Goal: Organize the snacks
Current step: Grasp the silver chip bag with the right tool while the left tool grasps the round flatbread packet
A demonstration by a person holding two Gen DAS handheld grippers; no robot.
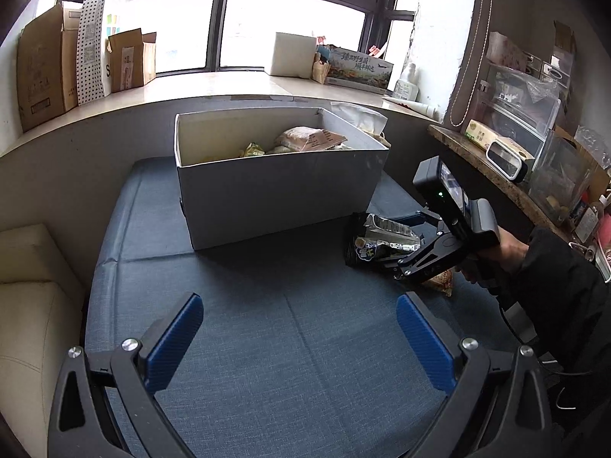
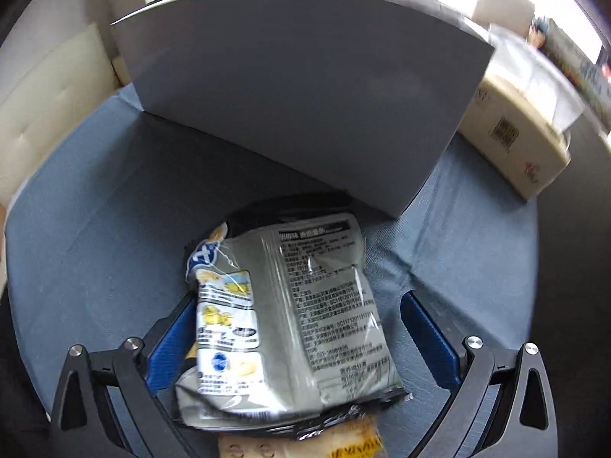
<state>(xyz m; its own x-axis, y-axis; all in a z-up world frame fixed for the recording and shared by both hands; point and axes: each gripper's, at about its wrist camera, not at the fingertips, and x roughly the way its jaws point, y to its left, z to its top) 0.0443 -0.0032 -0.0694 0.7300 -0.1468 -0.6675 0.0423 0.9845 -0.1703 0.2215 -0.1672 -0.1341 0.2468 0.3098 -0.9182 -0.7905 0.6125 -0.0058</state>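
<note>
The grey box (image 1: 278,191) stands open-topped at the far middle of the blue cushion (image 1: 267,343), so packets can be dropped in from above; several pale snack packets (image 1: 301,139) already lie inside. On the near right of the box, just beside its corner, the silver chip bag (image 2: 290,320) rests on the cushion, printed back up, and the right gripper (image 2: 301,336) straddles it with 1 blue pad on each side. Its fingers (image 2: 427,339) stand spread wide, with a clear gap on the right side, so the bag is framed but not yet pinched; this looks like the approach to a pickup meant for the box. The left gripper (image 1: 299,337) hangs over bare cushion at the near edge, fingers released and holding nothing, probably kept clear. A yellow packet (image 2: 305,439) peeks from under the bag's near end, cut off by the frame, its label unreadable. The box's floor and remaining room are hidden by its near wall, and the bag's left side covers that pad, so contact there cannot be told.
</note>
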